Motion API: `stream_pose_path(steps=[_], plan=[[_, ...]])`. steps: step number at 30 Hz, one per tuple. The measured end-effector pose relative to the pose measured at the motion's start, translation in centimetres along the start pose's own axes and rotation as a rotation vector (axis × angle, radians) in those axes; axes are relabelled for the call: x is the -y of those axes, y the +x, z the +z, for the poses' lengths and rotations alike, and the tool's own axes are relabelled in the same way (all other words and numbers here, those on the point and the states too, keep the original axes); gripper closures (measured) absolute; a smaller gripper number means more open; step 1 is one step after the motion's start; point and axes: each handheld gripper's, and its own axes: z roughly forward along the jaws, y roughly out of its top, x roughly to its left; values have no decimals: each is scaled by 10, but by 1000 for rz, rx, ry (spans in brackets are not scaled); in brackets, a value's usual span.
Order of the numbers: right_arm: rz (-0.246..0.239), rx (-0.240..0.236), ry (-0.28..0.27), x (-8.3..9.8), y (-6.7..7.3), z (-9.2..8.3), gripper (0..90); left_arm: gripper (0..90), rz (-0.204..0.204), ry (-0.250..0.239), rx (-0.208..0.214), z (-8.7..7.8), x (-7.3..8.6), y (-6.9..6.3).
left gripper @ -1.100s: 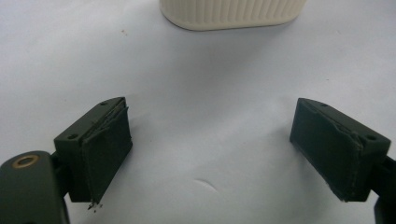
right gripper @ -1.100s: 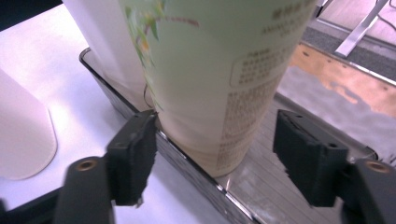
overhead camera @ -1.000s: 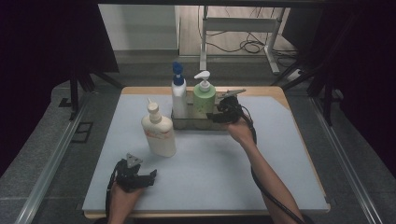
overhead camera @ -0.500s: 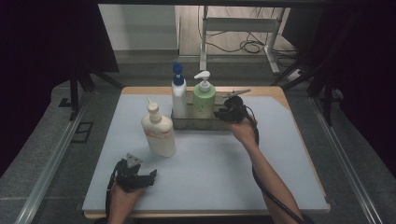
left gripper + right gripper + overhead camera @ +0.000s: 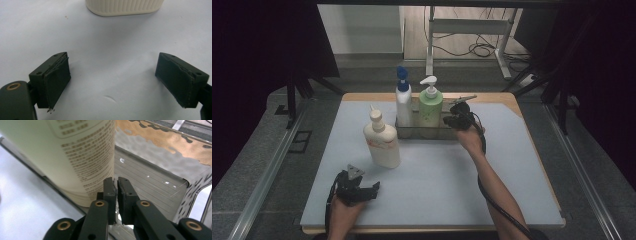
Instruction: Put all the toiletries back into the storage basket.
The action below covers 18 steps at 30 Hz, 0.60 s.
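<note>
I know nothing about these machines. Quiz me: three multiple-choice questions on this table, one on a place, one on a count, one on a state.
1. Where does the cream bottle stand?
A. in the metal tray
B. on the mat, left of the tray
C. on the floor

2. How many bottles stand in the metal tray?
A. one
B. two
C. four

3. How are the left gripper's jaws?
A. wide apart
B. closed on a bottle
C. closed on the tray

Answers:
1 B, it stands apart on the mat.
2 B, the white bottle and the green bottle.
3 A, bare mat lies between them.
</note>
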Motion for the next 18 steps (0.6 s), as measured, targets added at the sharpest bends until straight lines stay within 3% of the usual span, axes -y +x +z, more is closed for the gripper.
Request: stream_pose_path(steps=[18], plan=[[19,11,50,-7,-1,21,892,121,-1,-1,1,0,0,0]])
